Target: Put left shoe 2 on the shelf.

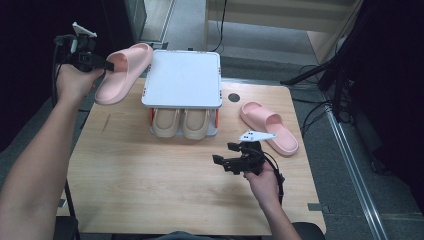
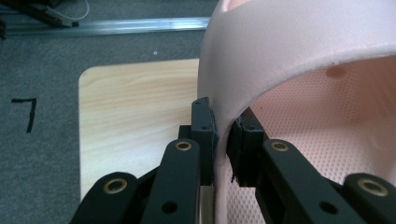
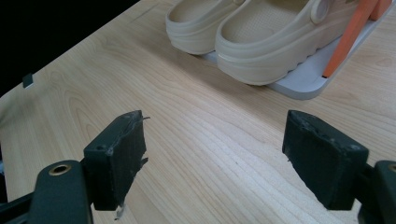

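Holding aloft, in the left tool [image 1: 107, 64], a pink slipper [image 1: 123, 73], pads pinching the slipper's strap edge [image 2: 219, 116] from both sides; slipper hanging tilted, toe up, just off the desk's far left corner and beside the white rack. Lying flat on the desk [image 1: 150, 170] at right, sole down, well apart from the first: a second pink slipper [image 1: 268, 127]. Standing at the desk's far middle: a white two-level rack [image 1: 182, 77] with orange posts, top shelf bare. Sitting side by side on the lower shelf: a pair of beige clogs [image 1: 181, 123], heels toward the person. Hovering low over the desk at right, near the second slipper but not touching it: the right tool [image 3: 215, 158], pads spread wide with bare wood between them, pointing toward the clogs [image 3: 261, 37].
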`<act>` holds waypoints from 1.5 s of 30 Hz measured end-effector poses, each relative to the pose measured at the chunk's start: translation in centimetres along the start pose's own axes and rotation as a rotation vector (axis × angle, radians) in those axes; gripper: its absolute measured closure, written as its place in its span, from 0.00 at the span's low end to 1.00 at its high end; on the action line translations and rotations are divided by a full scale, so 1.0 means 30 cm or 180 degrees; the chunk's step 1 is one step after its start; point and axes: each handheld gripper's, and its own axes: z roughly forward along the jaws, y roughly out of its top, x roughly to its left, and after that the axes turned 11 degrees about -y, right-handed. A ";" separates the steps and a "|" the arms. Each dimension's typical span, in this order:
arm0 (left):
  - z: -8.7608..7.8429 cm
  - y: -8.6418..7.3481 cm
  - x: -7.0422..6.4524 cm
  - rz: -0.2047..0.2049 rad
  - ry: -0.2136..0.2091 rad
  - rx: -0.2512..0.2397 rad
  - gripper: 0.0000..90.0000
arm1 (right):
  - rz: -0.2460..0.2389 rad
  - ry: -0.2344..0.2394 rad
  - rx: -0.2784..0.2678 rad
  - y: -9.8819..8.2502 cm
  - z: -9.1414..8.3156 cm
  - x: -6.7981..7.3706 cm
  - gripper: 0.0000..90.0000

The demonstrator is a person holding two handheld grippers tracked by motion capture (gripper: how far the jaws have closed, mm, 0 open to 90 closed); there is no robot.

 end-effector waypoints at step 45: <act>0.231 0.096 -0.345 0.0477 -0.0107 0.0376 0.68 | -0.0035 0.0007 0.0026 0.000 0.008 -0.001 0.24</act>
